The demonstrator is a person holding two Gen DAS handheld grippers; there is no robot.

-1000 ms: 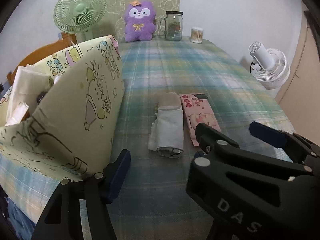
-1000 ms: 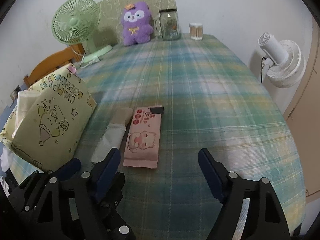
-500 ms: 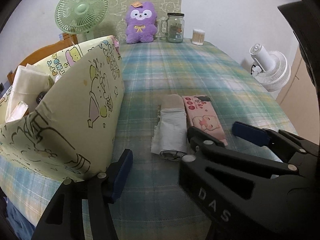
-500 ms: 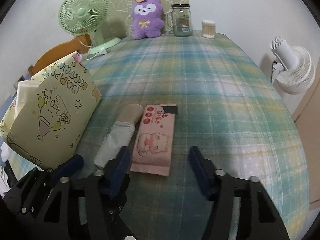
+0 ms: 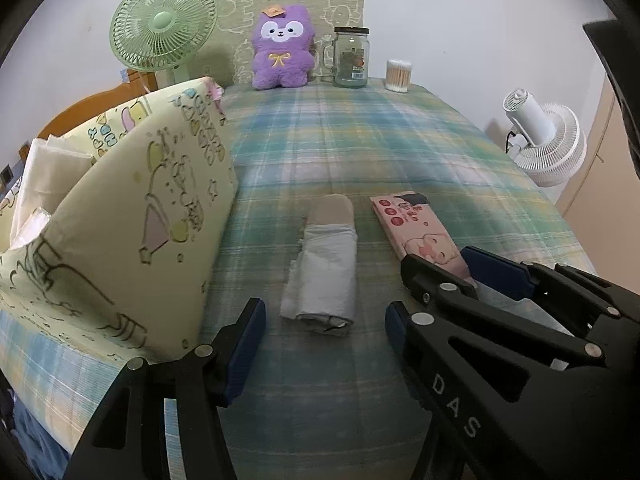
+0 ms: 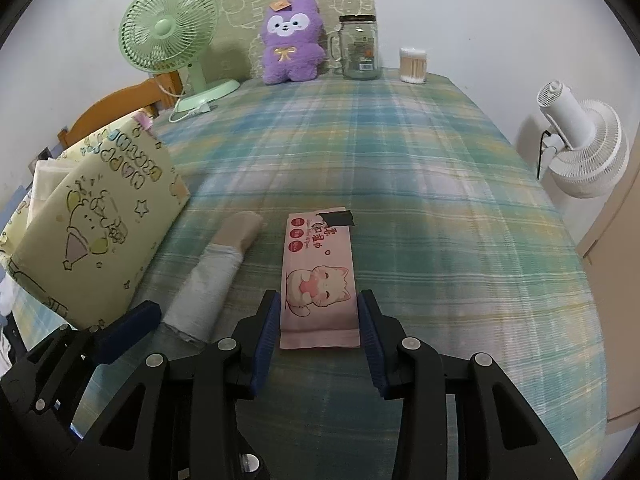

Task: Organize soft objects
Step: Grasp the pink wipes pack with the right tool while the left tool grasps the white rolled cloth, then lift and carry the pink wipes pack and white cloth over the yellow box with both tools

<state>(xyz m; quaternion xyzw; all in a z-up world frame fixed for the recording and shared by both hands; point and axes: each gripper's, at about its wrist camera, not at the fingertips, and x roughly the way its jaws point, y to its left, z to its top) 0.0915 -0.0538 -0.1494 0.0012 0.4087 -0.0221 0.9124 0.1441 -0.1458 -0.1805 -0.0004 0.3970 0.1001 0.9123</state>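
Observation:
A pink wet-wipe pack point(image 6: 318, 280) with a cat print lies flat on the plaid tablecloth point(image 6: 420, 168). My right gripper point(image 6: 318, 326) has its blue pads against both sides of the pack's near end. The pack also shows in the left wrist view point(image 5: 416, 228). A rolled grey-white cloth point(image 5: 326, 268) lies just left of the pack; it also shows in the right wrist view point(image 6: 212, 280). My left gripper point(image 5: 322, 334) is open, its fingers either side of the roll's near end, empty. A yellow cartoon-print bag point(image 5: 132, 216) stands at the left.
At the far edge stand a green fan point(image 6: 170, 36), a purple plush toy point(image 6: 290, 40), a glass jar point(image 6: 360, 50) and a cotton-swab tub point(image 6: 413, 65). A white fan point(image 6: 580, 148) stands off the table's right side. A wooden chair back point(image 6: 116, 108) is behind the bag.
My right gripper has moved forward and narrowed around the pink pack's near end. My left gripper has moved toward the rolled cloth, staying open.

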